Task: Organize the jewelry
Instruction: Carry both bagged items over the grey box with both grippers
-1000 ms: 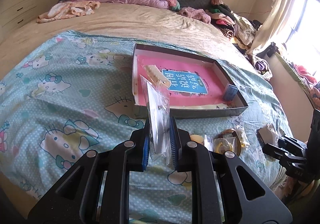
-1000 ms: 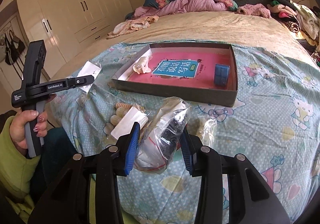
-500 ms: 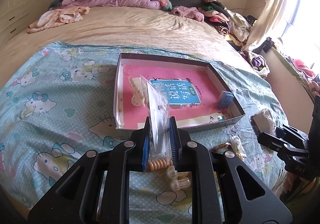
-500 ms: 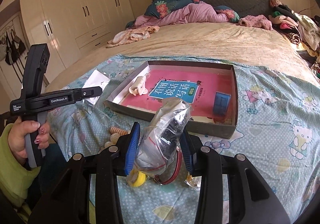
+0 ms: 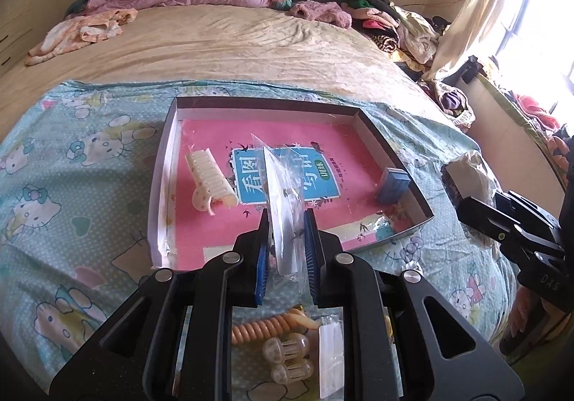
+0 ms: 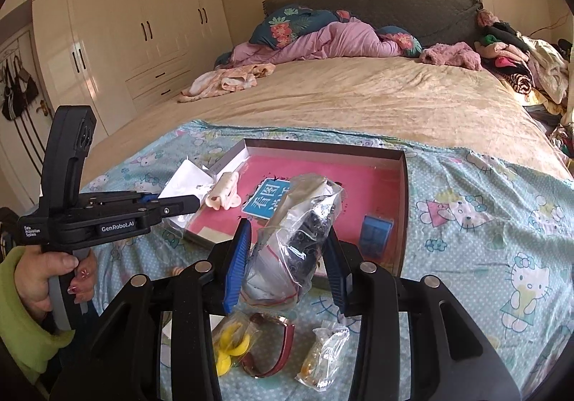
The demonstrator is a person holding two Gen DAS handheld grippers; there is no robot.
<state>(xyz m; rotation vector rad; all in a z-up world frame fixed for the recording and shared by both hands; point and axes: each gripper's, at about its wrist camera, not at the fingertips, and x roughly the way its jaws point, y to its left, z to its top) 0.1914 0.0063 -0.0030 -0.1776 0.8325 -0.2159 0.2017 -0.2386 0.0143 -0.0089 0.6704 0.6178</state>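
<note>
Left fingers point(image 5: 286, 221) clenched on thin clear packet point(image 5: 283, 193); right fingers point(image 6: 287, 250) grasping bulky crinkled bag point(image 6: 297, 232). Both raised just short of tray point(image 5: 391, 157), ahead. Risk: slick plastic slipping free early, landing among loose pieces underneath.

- Tray point(image 5: 391, 157): open from above; pink floor bare in the middle and near-left corner.
- Obstacles inside: cream hair claw point(image 5: 211, 182) by the left wall, blue box point(image 5: 391, 185) by the right wall.
- Bedspread point(image 5: 82, 185) left of the tray is clear.
- In front of the tray: clutter, namely coil hair tie point(image 5: 265, 327), yellow clip point(image 6: 231, 347), red bangle point(image 6: 276, 350), small packet point(image 6: 323, 354).
- Beige blanket point(image 6: 358, 103) beyond the tray: wide open.
</note>
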